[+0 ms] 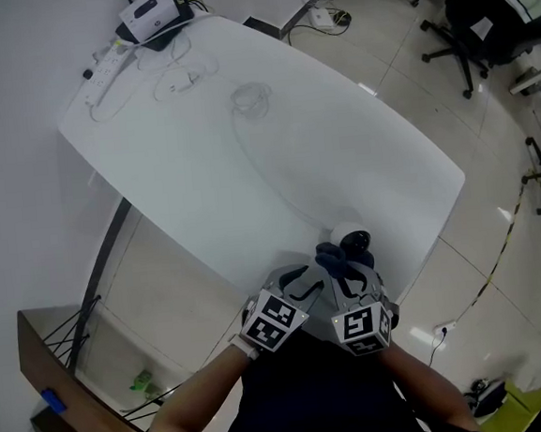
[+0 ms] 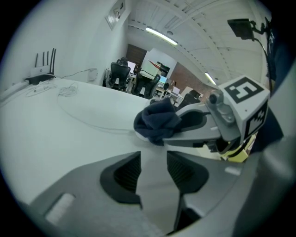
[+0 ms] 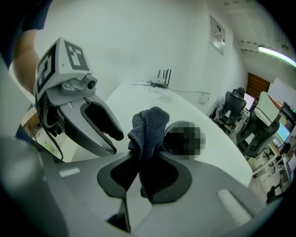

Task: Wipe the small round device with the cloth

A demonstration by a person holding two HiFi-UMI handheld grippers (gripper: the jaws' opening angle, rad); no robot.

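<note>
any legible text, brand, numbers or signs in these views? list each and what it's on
No legible text in any view.
Patterns only, no letters or digits: black-and-white marker cube and its twin.
Too small to read: dark mark on the white router.
Blurred, unreadable: white wall plate.
No tag shows: dark blue cloth.

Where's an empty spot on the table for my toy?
The middle of the table is bare, between the router and cables at the far corner and the small round device at the near edge. That edge is crowded: cloth, left tool, right tool.
</note>
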